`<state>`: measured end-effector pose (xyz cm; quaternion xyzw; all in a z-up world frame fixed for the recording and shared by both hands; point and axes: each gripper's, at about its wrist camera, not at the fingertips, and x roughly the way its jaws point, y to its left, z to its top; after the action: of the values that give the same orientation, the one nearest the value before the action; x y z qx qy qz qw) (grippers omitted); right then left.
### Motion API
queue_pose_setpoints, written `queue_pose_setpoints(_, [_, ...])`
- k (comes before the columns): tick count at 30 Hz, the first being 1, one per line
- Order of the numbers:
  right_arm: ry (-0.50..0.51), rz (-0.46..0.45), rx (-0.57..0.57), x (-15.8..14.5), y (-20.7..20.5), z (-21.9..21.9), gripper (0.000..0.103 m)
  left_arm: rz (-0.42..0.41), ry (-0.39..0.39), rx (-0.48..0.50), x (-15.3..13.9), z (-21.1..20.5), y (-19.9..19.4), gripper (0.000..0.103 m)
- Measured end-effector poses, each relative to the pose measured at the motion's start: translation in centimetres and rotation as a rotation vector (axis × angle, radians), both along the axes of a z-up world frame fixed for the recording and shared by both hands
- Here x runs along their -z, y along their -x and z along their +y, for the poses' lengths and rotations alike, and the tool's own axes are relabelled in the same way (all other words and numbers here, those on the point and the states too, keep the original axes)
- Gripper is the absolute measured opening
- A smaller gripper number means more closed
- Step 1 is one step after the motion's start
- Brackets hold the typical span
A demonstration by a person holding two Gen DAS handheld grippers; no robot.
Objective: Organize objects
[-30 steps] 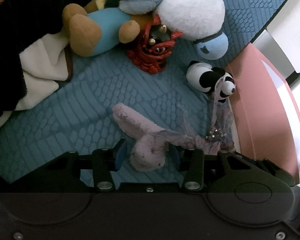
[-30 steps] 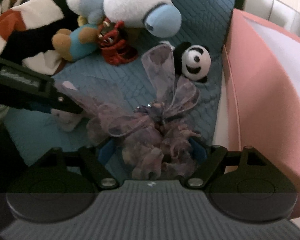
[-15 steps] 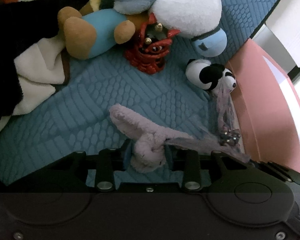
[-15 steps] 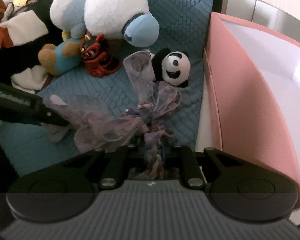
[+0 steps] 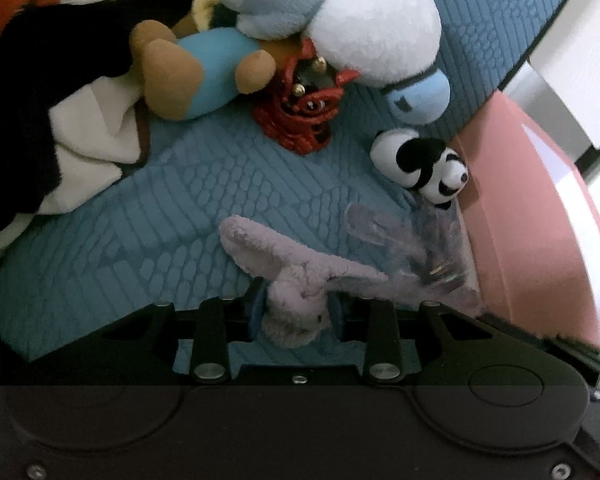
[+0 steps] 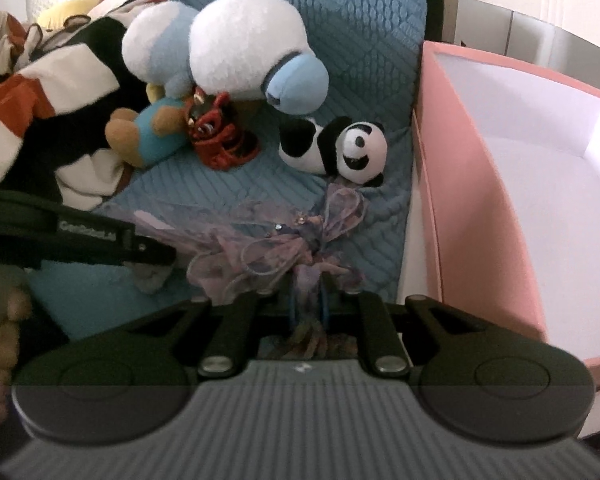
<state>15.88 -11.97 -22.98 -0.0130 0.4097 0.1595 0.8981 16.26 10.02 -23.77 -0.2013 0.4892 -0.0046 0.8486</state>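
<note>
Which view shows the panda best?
The right wrist view: the panda lies there with its face toward the camera, body and head both visible, beside the pink box. In the left wrist view the panda is smaller, near the edge, its face turned partly away.

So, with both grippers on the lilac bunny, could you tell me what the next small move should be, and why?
Probably lift it together toward the pink box. The left gripper is shut on the lilac bunny, the right gripper is closing on its gauzy skirt, and the box beside them stands open.
</note>
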Motion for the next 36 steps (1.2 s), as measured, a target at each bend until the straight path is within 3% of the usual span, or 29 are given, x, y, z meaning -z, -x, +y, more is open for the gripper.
queue_pose_setpoints(11, [-0.018,-0.018,-0.058,-2.9,0.9,-0.5,0.003,-0.012,0.037,-0.036,-2.2,-0.9,1.8,0.03])
queue_pose_setpoints(20, [-0.069,-0.02,-0.044,-5.1,1.1,-1.6,0.002,-0.022,0.094,-0.081,-3.6,-0.7,3.4,0.03])
queue_pose_setpoints(36, [-0.161,-0.014,0.009,-7.2,1.1,-2.3,0.002,-0.044,0.108,-0.109,-5.4,-0.2,4.7,0.03])
